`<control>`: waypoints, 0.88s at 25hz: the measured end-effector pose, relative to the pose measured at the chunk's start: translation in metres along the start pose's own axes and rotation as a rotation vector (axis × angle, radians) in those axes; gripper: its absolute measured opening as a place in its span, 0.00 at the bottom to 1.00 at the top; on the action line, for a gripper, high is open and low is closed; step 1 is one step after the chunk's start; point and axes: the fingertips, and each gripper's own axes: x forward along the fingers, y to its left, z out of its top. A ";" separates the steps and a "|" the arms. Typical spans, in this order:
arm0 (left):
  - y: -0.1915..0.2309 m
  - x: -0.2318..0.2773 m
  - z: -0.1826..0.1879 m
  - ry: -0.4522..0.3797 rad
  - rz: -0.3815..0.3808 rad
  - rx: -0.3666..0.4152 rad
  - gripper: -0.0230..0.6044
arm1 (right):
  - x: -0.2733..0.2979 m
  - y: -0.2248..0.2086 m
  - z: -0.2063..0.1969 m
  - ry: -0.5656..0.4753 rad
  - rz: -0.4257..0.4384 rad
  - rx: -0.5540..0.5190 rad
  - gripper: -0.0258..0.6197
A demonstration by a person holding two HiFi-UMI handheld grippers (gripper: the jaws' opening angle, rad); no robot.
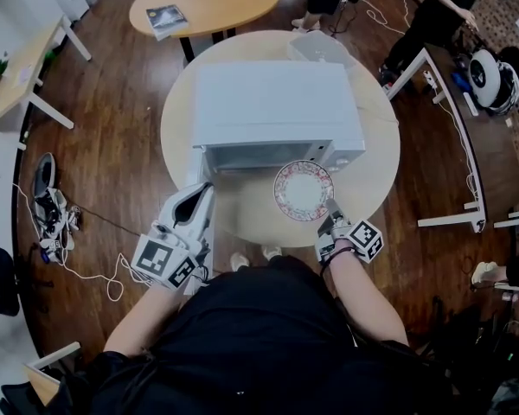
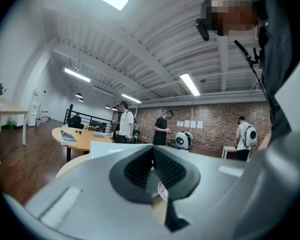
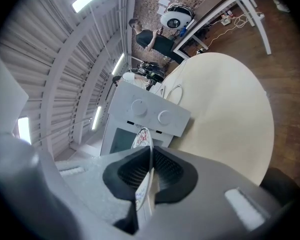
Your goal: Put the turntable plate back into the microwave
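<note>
My right gripper [image 1: 329, 212] is clenched on the rim of the plate [image 1: 304, 190], holding it over the table [image 1: 376, 158] just before the microwave [image 1: 272, 102]. My left gripper [image 1: 200, 199] is pinched together near the microwave's left front corner.

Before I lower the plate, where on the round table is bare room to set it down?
Bare tabletop lies right of the microwave and along the near edge, between the left tool and the plate in the right tool. Crowded: directly at the microwave front; a clear container sits behind.
</note>
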 end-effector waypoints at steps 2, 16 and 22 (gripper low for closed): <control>-0.001 0.001 -0.001 0.002 0.000 0.005 0.04 | 0.005 0.002 -0.004 0.014 0.004 -0.003 0.07; 0.010 -0.002 -0.003 0.009 0.046 0.000 0.04 | 0.043 0.021 -0.023 0.106 0.048 -0.028 0.07; 0.011 -0.003 -0.001 0.007 0.070 0.009 0.04 | 0.060 0.029 -0.030 0.156 0.063 -0.048 0.07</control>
